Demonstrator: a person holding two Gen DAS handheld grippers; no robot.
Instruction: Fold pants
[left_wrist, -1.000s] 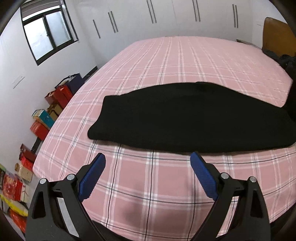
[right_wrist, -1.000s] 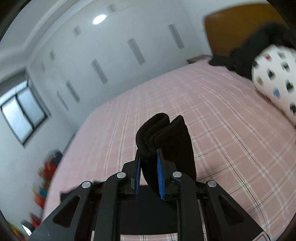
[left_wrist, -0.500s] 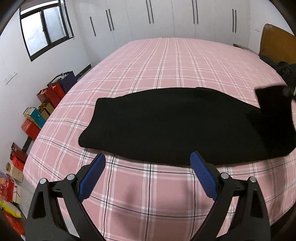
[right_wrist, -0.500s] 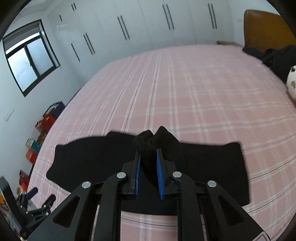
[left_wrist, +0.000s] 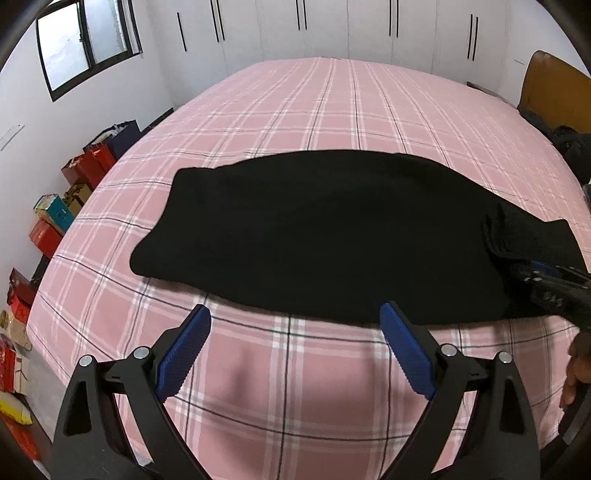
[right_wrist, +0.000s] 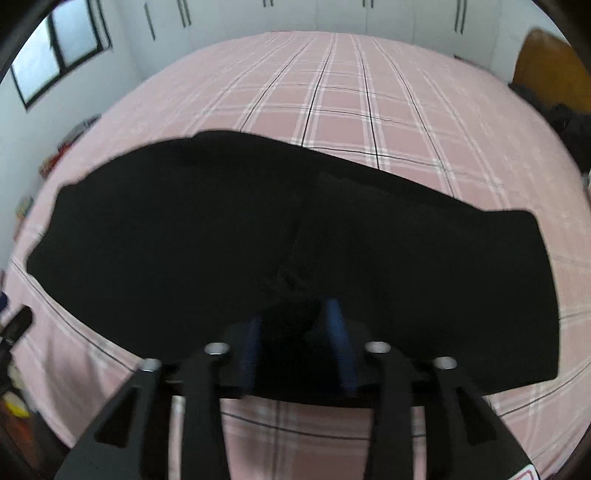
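Observation:
Black pants (left_wrist: 314, 236) lie flat across the pink plaid bed (left_wrist: 332, 110), long side running left to right. My left gripper (left_wrist: 295, 347) is open and empty, just in front of the pants' near edge. My right gripper (right_wrist: 295, 325) holds a fold of the pants (right_wrist: 288, 236) between its jaws, which stand partly apart, low over the cloth's near edge. In the left wrist view the right gripper (left_wrist: 546, 273) shows at the right end, with a raised flap of cloth (left_wrist: 517, 236) beside it.
Colourful boxes and bags (left_wrist: 55, 221) line the floor left of the bed. A wooden headboard (left_wrist: 554, 96) and dark clothes (left_wrist: 569, 147) are at the far right. White wardrobes (left_wrist: 332, 29) stand behind the bed.
My right gripper carried the pants end from high in the air down and leftwards onto the laid-out pants, and its jaws have widened. My left gripper moved slightly closer to the pants.

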